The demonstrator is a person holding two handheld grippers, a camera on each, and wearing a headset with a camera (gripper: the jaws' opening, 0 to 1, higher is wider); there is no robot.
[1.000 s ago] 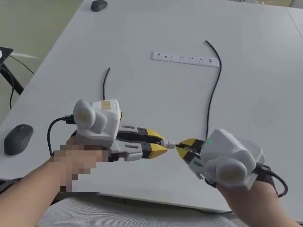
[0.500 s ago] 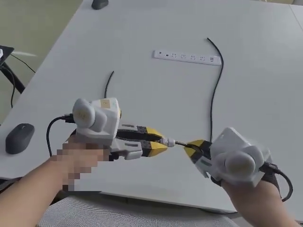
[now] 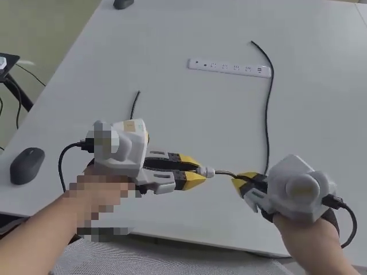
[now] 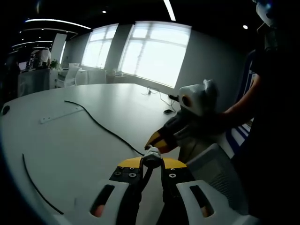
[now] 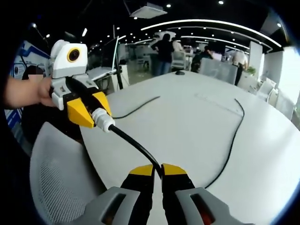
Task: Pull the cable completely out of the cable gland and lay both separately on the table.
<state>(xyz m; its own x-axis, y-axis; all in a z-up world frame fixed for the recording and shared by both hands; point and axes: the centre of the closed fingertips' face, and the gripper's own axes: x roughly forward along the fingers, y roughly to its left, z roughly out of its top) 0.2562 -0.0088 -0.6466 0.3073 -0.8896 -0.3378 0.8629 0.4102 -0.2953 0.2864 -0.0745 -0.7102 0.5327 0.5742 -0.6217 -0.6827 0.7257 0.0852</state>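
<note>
Your right gripper [image 3: 243, 182]: nearest you, low on the right above the near edge of the table [image 3: 189, 114]. Its yellow-tipped jaws are pinched narrow on the black cable [image 5: 136, 145], a little way out from the cable gland [image 5: 103, 119].
Your left gripper [image 3: 198, 172]: low and central, pointing towards the right gripper. Its jaws are clamped on the white gland, whose nose sticks out past the tips.
Span between the tools: a short, gently bowed run of cable held in the air. It is not yet out of the gland.
Free length: beyond your right jaws the cable drops to the table and trails away in a long curve, passing just beside the right end of the power strip [image 3: 229, 67].
How the cable should handle: thin, light and limp, with a smooth jacket. It may slide through a loose pinch, so take hold of the jacket near the gland and draw straight along the gland's axis.
How the gland should handle: small, light, hard plastic. It is rounded, so it may twist. Hold it across the body, not the nose.
Farther off: a dark mouse [image 3: 27, 165] by the left edge, a short loose wire [image 3: 135, 103] mid-table, then the strip.
</note>
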